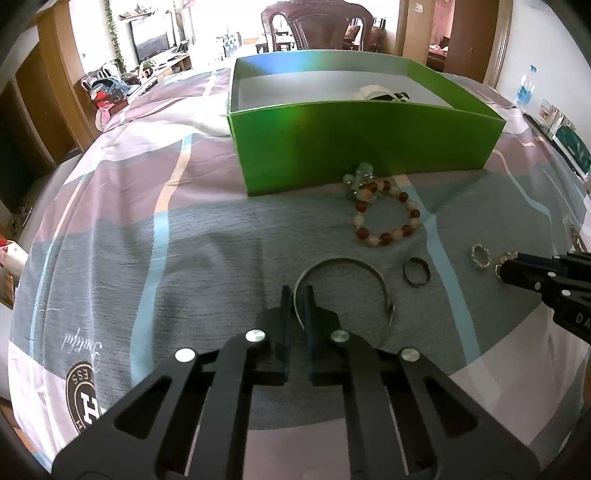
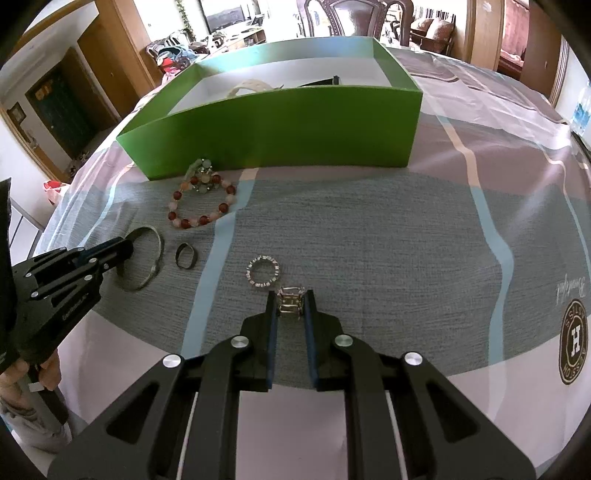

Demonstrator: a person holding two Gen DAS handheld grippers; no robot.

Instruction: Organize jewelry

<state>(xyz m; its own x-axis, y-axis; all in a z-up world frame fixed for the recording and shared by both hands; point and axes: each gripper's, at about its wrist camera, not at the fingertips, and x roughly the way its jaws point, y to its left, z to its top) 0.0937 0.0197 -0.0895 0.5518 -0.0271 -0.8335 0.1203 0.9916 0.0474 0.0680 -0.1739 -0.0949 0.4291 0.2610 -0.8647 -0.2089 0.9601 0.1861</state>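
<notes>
A green box (image 1: 362,147) (image 2: 280,125) stands on the bedspread with a white bracelet (image 2: 251,86) and a dark item inside. My left gripper (image 1: 297,295) has its jaws closed around the rim of a silver bangle (image 1: 354,264) (image 2: 157,254). My right gripper (image 2: 291,301) is closed around a silver ring with a pink stone (image 2: 291,297) lying on the cloth. A red and pink bead bracelet (image 1: 386,212) (image 2: 201,203), a green bead piece (image 1: 360,177), a dark ring (image 1: 416,272) (image 2: 185,256) and a sparkly ring (image 1: 479,256) (image 2: 263,272) lie between them.
The striped grey, pink and purple bedspread (image 1: 184,240) covers the surface. A water bottle (image 1: 524,88) and pictures stand at the right edge. A dark chair (image 1: 317,26) stands behind the box.
</notes>
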